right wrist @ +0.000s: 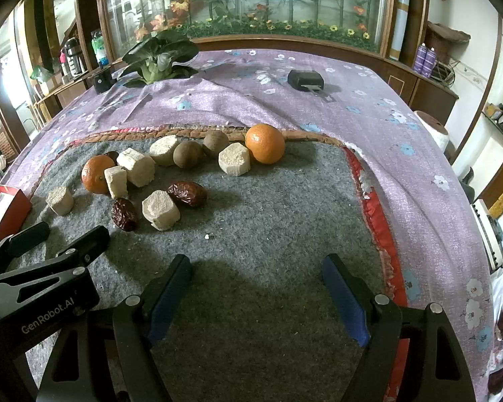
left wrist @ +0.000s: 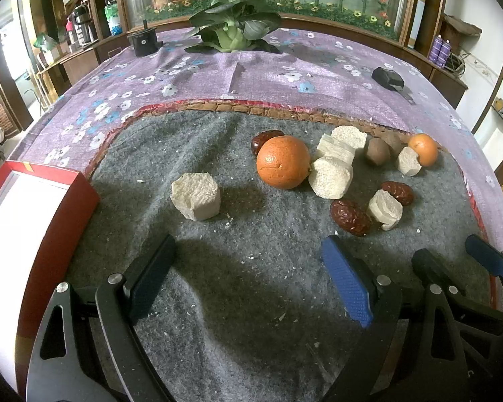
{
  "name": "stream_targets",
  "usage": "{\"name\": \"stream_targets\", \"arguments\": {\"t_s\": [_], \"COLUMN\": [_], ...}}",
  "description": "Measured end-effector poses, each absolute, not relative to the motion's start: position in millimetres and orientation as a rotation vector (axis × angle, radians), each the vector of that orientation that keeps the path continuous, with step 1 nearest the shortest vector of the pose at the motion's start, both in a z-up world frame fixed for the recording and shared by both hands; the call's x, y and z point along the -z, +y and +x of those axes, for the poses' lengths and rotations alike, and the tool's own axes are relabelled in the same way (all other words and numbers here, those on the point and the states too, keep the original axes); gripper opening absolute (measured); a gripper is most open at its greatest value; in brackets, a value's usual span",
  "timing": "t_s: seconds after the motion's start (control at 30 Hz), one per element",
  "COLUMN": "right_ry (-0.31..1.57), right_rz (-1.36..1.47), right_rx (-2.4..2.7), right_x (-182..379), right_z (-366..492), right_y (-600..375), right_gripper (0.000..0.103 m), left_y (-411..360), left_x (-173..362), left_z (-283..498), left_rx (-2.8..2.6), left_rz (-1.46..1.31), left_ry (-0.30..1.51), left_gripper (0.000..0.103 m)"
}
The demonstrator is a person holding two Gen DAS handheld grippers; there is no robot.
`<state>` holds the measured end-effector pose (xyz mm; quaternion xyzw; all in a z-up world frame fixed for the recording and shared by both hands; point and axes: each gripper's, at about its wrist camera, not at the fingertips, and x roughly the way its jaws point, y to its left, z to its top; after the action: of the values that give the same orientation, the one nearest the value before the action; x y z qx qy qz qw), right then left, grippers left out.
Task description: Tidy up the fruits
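Observation:
Fruits lie on a grey felt mat [left wrist: 191, 147]. In the left wrist view I see a large orange [left wrist: 282, 162], a small orange [left wrist: 423, 149], red dates [left wrist: 349, 217], brown kiwis [left wrist: 378, 151] and several pale cut chunks [left wrist: 196, 195]. My left gripper [left wrist: 248, 251] is open and empty, hovering over the mat short of the fruits. My right gripper [right wrist: 256, 269] is open and empty, to the right of the left one; its view shows an orange [right wrist: 265, 143], a date [right wrist: 187, 193], kiwis [right wrist: 188, 154] and a chunk [right wrist: 160, 210].
A red box with a white inside [left wrist: 23, 207] stands at the mat's left edge. On the purple flowered cloth [left wrist: 268, 70] behind are a leafy green vegetable [left wrist: 233, 28], a black device [left wrist: 143, 42] and another black object [left wrist: 388, 78]. Cabinets ring the table.

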<state>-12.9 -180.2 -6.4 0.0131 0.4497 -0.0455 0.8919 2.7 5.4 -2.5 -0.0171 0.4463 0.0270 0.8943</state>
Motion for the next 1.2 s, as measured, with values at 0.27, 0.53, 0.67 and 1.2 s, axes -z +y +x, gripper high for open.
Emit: {"name": "stream_targets", "arguments": {"t_s": [0.27, 0.53, 0.67, 1.2], "right_ry": [0.933, 0.934, 0.934, 0.933], "right_rz": [0.027, 0.026, 0.026, 0.025], "right_rx": [0.095, 0.095, 0.095, 0.096], "right_x": [6.4, 6.4, 6.4, 6.8], "right_z": [-13.0, -13.1, -13.1, -13.3], "right_y": [-180.0, -179.8, -180.0, -179.5], "right_gripper": [0.080, 0.080, 0.080, 0.080], "left_y": [5.2, 5.4, 5.5, 6.2], "left_x": [2.6, 2.5, 2.5, 1.6], "left_z": [2.7, 2.6, 2.6, 3.3], "left_rx": [-0.056, -0.056, -0.056, -0.016], "left_rz": [-0.035, -0.035, -0.035, -0.011], "left_ry": [0.925, 0.925, 0.925, 0.947], "left_gripper": [0.090, 0.090, 0.090, 0.090]}}
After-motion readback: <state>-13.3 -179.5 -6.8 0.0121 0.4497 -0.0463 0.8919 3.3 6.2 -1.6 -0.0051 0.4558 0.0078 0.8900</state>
